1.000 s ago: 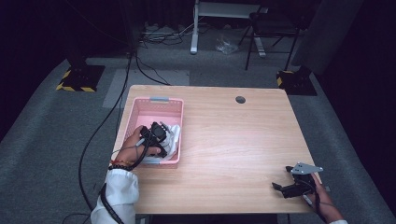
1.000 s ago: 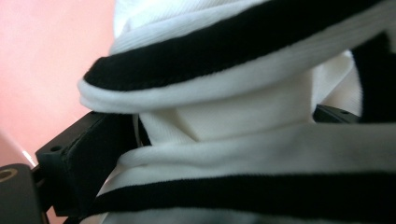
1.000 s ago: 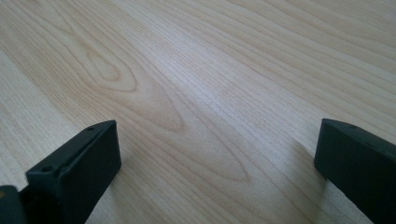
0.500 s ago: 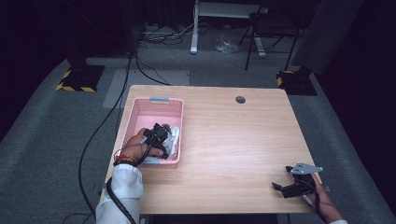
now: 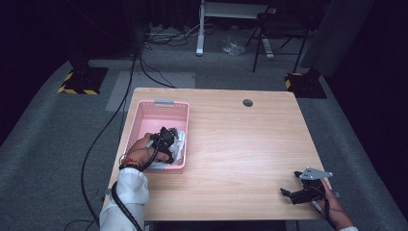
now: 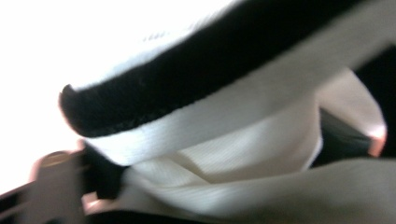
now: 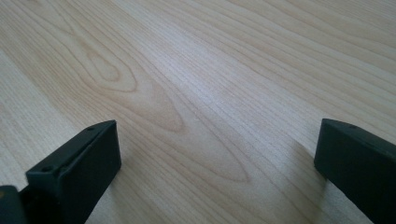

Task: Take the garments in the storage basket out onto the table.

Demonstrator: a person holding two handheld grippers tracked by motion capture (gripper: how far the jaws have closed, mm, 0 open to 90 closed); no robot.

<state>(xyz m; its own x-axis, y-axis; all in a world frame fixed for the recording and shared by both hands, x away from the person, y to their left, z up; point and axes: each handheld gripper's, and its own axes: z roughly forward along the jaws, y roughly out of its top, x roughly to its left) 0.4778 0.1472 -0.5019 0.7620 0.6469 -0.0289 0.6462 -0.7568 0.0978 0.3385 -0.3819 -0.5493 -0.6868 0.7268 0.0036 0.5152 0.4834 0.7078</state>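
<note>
A dark room with grey carpet (image 5: 53, 144) is surrounding a light wooden table (image 5: 240, 144), with a round cable hole (image 5: 248, 102) sitting near its far edge. No writing is readable anywhere. A pink basket (image 5: 144, 115) is standing along the table's left edge, holding white cloth with a black band (image 6: 224, 116), which is lying crumpled at the basket's near end. The left gripper (image 5: 166, 142) is reaching down into that cloth; whether its jaws are clenched I cannot tell. The right gripper (image 5: 294, 195) is resting near the near right corner, jaws spread wide over bare wood.
</note>
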